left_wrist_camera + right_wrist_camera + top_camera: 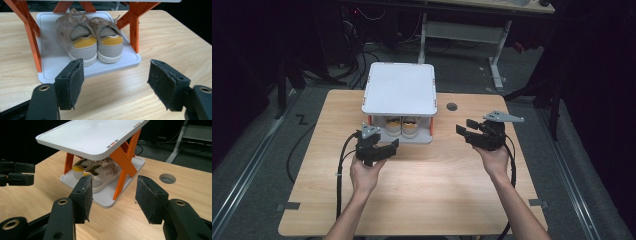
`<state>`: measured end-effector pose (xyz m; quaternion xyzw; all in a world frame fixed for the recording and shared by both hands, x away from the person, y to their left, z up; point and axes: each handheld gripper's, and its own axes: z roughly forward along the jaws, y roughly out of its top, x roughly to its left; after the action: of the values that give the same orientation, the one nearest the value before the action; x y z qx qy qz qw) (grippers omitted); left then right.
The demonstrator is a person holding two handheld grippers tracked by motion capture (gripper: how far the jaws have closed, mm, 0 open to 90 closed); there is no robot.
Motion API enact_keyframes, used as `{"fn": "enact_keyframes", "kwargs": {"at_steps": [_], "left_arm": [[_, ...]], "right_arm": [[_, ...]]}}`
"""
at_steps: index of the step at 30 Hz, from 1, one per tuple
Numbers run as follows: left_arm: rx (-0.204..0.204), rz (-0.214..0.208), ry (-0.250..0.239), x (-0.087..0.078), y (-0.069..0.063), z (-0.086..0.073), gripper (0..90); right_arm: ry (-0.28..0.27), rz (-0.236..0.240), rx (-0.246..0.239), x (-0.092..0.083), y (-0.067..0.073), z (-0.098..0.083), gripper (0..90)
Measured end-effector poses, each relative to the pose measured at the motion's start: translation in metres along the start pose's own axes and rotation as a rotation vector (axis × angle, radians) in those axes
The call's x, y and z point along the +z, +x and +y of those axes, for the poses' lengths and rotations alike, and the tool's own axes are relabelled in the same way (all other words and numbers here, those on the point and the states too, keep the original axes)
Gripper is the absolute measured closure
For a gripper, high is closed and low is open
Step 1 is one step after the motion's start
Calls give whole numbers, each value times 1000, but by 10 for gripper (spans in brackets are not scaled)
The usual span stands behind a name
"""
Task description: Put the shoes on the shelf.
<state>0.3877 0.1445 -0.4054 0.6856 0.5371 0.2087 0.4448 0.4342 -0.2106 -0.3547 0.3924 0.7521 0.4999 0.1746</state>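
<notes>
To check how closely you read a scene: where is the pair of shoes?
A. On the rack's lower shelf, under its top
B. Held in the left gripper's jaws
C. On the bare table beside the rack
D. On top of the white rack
A: the pair of shoes sits on the lower shelf of the rack, beneath its white top, between the orange supports.

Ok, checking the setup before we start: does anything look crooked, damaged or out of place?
Nothing stands out. The pair of shoes sits side by side on the rack's bottom shelf, heels toward the person. The rack stands level on the table. Both grippers, left and right, are open and holding nothing.
</notes>
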Motion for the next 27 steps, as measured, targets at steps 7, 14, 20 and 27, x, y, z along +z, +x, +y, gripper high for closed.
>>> {"fn": "enact_keyframes", "kwargs": {"at_steps": [7,14,20,27], "left_arm": [[7,-81,-41,-21,7,-10,237],[53,-66,-55,-37,20,-18,213],[20,-67,-62,-44,32,-30,178],[-8,-55,-39,-47,47,-46,160]], "right_arm": [[-39,6,29,-28,-10,-21,467],[-58,-35,66,-52,-19,-46,460],[-42,-68,100,-66,-30,-71,449],[-31,-108,135,-75,-44,-100,443]]}}
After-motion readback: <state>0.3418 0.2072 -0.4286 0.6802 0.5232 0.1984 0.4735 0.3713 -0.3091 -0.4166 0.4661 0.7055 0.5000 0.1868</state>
